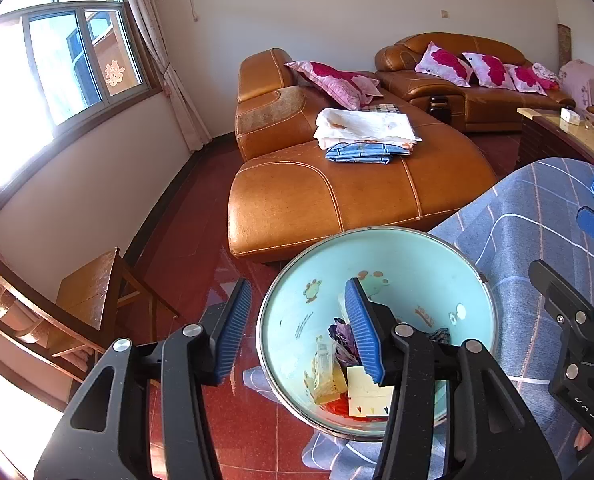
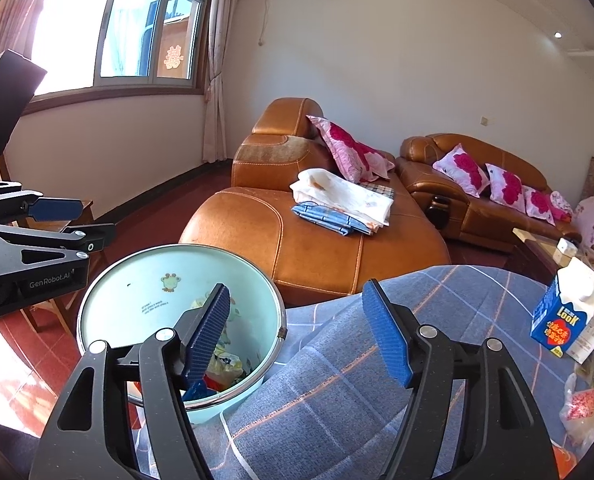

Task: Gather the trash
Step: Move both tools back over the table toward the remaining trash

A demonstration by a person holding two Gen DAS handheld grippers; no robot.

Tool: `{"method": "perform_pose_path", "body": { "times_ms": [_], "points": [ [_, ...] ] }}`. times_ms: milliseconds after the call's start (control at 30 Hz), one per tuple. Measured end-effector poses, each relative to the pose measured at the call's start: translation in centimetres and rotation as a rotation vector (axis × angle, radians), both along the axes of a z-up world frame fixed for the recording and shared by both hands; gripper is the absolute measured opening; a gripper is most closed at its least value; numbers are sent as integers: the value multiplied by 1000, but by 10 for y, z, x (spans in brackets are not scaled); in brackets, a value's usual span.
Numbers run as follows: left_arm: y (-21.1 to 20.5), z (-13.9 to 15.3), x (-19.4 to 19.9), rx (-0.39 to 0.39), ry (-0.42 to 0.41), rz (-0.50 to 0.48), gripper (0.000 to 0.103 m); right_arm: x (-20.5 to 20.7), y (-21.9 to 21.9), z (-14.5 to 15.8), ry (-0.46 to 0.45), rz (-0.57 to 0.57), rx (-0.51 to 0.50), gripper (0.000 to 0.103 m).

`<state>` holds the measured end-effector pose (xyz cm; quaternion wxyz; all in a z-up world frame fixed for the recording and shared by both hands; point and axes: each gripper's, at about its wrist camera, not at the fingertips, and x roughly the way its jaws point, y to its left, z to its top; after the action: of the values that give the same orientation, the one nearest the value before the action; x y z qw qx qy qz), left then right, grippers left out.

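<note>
Two tan leather sofas (image 1: 361, 176) fill the room's far side at about twelve o'clock, with pink floral pillows (image 1: 337, 82) and folded linens (image 1: 367, 128) lying on the nearer one. A bright window (image 1: 69, 64) sits at ten o'clock, over a red tiled floor (image 1: 233, 412). At three to five o'clock a table is covered by a blue plaid cloth (image 2: 337, 392), and a blue-and-white carton (image 2: 563, 316) stands on it at three o'clock in the right wrist view.

One pale blue trash bin (image 1: 413, 264) with a metal rim stands just beside the cloth's edge. The collected trash (image 1: 345, 376) lies in its bottom: crumpled wrappers, a yellowish piece, a cream card and something red.

The left gripper (image 1: 301, 328) points down over the bin's near-left rim, jaws apart with nothing between them; its right finger (image 1: 363, 328) hangs over the bin's mouth. The right gripper (image 2: 301, 332) straddles the bin's right rim, also spread wide and empty, left finger (image 2: 207, 336) over the bin, right one above the cloth.
</note>
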<state>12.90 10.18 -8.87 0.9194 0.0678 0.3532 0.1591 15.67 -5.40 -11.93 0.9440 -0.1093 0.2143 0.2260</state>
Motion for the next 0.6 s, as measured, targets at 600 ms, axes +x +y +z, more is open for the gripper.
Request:
{"method": "perform_pose_path", "body": {
  "times_ms": [600],
  "points": [
    [-15, 6, -7, 19, -14, -32, 60, -5, -12, 4, -17, -43, 32, 80]
  ]
}}
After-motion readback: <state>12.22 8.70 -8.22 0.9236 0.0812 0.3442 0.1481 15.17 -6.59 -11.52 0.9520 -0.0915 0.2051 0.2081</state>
